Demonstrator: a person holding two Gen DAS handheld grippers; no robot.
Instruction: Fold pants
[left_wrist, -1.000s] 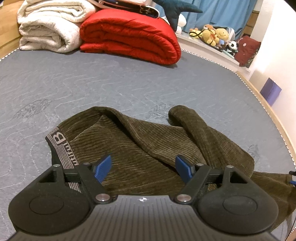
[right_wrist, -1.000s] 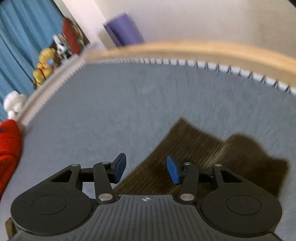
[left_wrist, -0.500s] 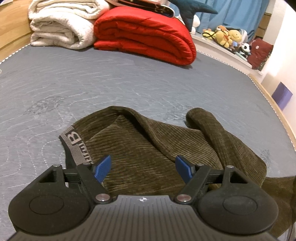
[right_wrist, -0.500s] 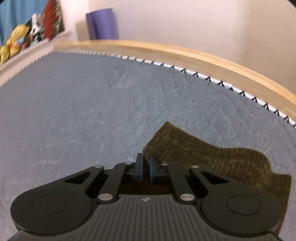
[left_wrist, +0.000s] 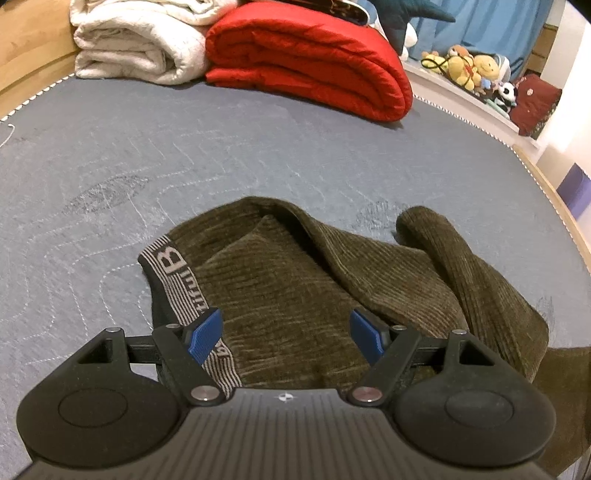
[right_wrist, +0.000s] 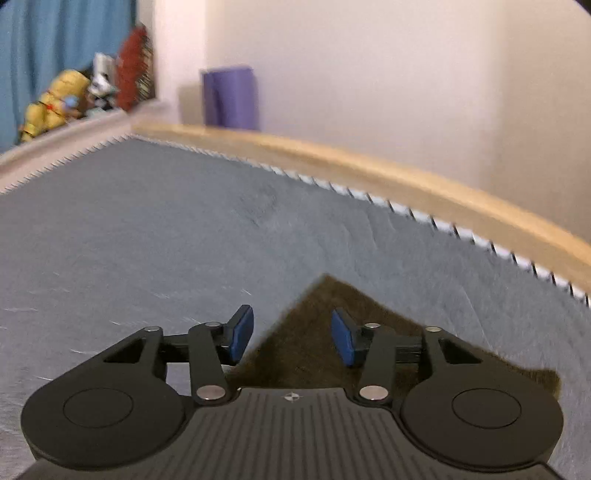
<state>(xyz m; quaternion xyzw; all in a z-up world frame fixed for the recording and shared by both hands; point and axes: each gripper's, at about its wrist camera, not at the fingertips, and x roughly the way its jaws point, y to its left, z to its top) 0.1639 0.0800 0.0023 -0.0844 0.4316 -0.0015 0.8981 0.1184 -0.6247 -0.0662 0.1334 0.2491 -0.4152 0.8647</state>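
Note:
Olive-brown corduroy pants (left_wrist: 303, 280) lie crumpled on the grey mattress (left_wrist: 184, 147). Their grey striped waistband (left_wrist: 177, 273) with white lettering is at the left, and one leg (left_wrist: 469, 280) bunches to the right. My left gripper (left_wrist: 286, 334) is open just above the waist area, with its left pad over the waistband. In the right wrist view a flat leg end (right_wrist: 317, 332) of the pants lies on the mattress (right_wrist: 147, 240). My right gripper (right_wrist: 291, 336) is open over the leg end's corner, holding nothing.
A folded red duvet (left_wrist: 314, 59) and a white blanket (left_wrist: 140, 40) lie at the far end of the mattress. Plush toys (left_wrist: 476, 70) sit on a ledge at the back right. A wooden bed rim (right_wrist: 406, 184) and a purple box (right_wrist: 231, 96) are beyond the leg end.
My right gripper closed on the leg end half a second ago and has now opened again. The left gripper stayed open and moved a little forward over the waist.

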